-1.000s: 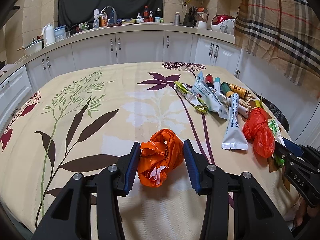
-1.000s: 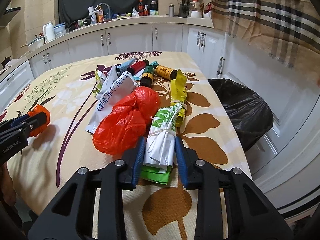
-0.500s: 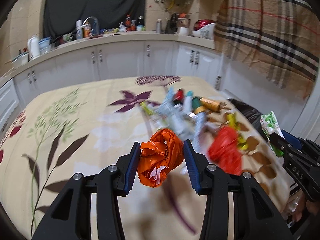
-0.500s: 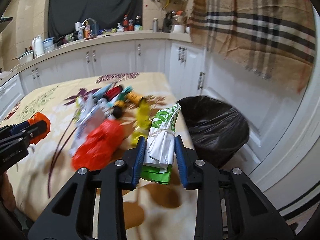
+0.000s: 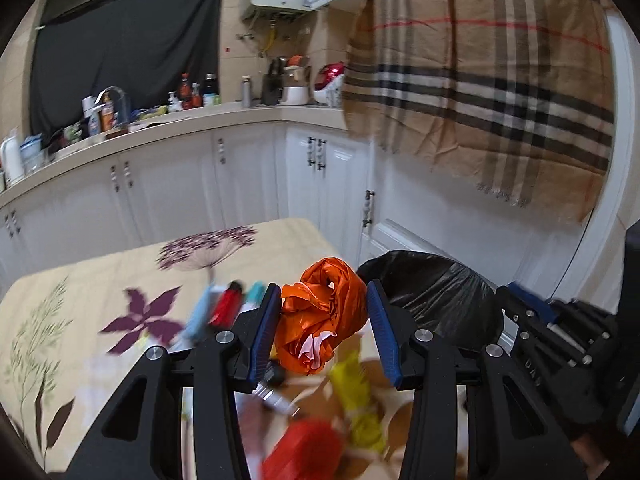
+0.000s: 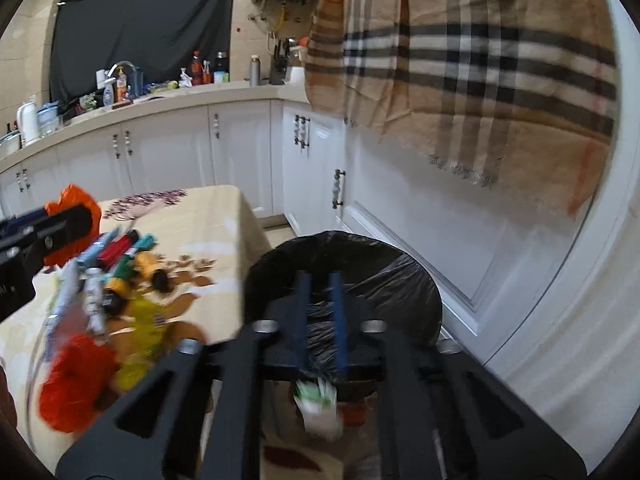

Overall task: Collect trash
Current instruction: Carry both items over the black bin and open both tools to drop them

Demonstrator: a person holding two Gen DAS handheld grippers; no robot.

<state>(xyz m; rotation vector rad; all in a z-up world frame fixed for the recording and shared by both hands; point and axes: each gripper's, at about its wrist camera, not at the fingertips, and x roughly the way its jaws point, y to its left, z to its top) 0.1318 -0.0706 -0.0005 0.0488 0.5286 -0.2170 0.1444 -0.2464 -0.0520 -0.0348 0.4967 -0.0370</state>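
Observation:
My left gripper [image 5: 322, 330] is shut on a crumpled orange plastic bag [image 5: 324, 320] and holds it in the air above the table, left of the black-lined trash bin [image 5: 436, 300]. It also shows at the left of the right wrist view [image 6: 60, 232]. My right gripper [image 6: 320, 316] is above the bin [image 6: 360, 272] with its jaws nearly together and nothing between them. The white and green wrapper [image 6: 320, 404] is blurred below the fingers, loose from them.
A floral-cloth table [image 5: 100, 292] holds a red plastic bag [image 6: 76, 384], a yellow wrapper [image 6: 140, 332], tubes and small bottles [image 6: 116, 256]. White cabinets [image 5: 180, 184] and a plaid cloth [image 5: 480, 80] stand behind the bin.
Both grippers swung right and rose toward the bin. The right gripper let go of the white and green wrapper, which now drops below it, and its jaws came closer together.

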